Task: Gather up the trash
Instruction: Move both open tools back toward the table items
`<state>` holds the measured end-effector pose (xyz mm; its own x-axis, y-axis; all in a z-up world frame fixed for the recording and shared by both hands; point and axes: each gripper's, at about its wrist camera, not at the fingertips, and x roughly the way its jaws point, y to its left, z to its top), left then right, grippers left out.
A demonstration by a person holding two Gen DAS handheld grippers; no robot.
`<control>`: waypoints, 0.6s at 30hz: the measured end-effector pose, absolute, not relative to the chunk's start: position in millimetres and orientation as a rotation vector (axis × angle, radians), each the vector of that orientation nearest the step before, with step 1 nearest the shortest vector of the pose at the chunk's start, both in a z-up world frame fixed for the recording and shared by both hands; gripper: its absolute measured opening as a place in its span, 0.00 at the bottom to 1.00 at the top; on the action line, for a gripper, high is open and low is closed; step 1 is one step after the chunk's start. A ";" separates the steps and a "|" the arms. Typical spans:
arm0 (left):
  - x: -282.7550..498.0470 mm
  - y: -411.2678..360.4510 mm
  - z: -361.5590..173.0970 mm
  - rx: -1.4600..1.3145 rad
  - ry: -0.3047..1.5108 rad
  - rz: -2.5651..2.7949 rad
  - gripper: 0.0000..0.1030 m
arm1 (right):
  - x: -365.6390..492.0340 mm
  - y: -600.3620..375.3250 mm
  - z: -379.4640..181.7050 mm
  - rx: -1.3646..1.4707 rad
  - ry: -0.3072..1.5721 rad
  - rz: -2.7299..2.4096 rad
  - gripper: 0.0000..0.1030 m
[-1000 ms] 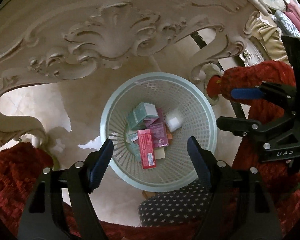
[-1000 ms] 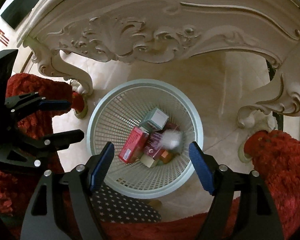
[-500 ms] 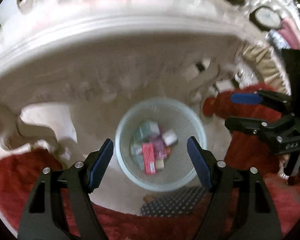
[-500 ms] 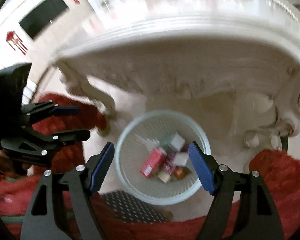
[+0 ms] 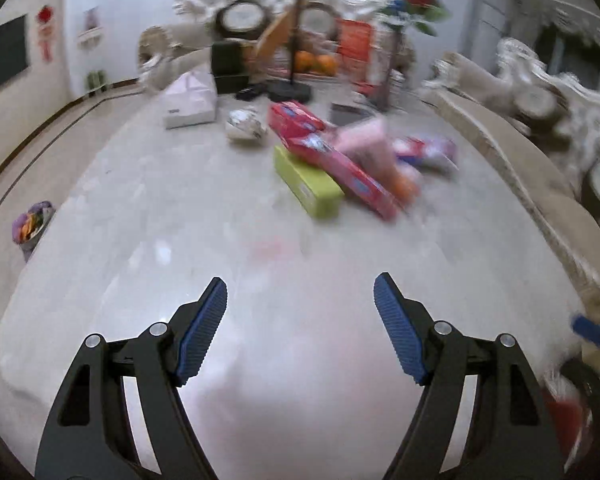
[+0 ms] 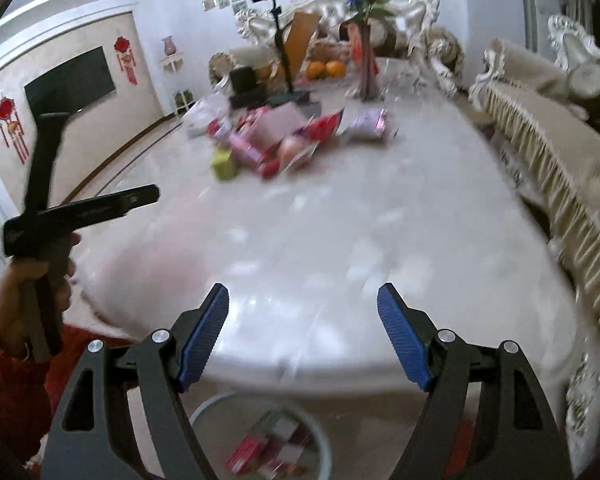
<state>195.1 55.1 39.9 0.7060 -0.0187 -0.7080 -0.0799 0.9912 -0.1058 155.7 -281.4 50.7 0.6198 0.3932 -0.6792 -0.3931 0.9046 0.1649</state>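
My left gripper hangs open and empty over the near end of a white marble table. Farther along the tabletop lies a blurred heap of trash: a long red box, a yellow-green box, pink packets and a crumpled wrapper. In the right wrist view my right gripper is open with nothing between its fingers, above the table's front edge. The same heap shows far ahead. Below that edge the pale mesh bin holds several boxes. The left gripper appears at the left, held by a hand.
A white flat box, a black stand, oranges and a vase of roses fill the table's far end. A small colourful bundle sits at the left edge. An ornate cream sofa runs along the right.
Both grippers rose from above the bin under the table to above the tabletop and tilted up. The bin left the left view and sank to the bottom of the right view. Jaws stayed open.
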 end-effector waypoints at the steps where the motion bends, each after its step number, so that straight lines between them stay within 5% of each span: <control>1: 213.5 55.9 37.6 -0.158 0.788 0.053 0.72 | 167.9 -281.3 52.8 -0.006 0.770 0.436 0.71; 18: 312.2 46.6 4.2 -0.168 0.881 0.139 0.72 | 364.0 -270.9 41.4 -0.087 0.772 0.303 0.71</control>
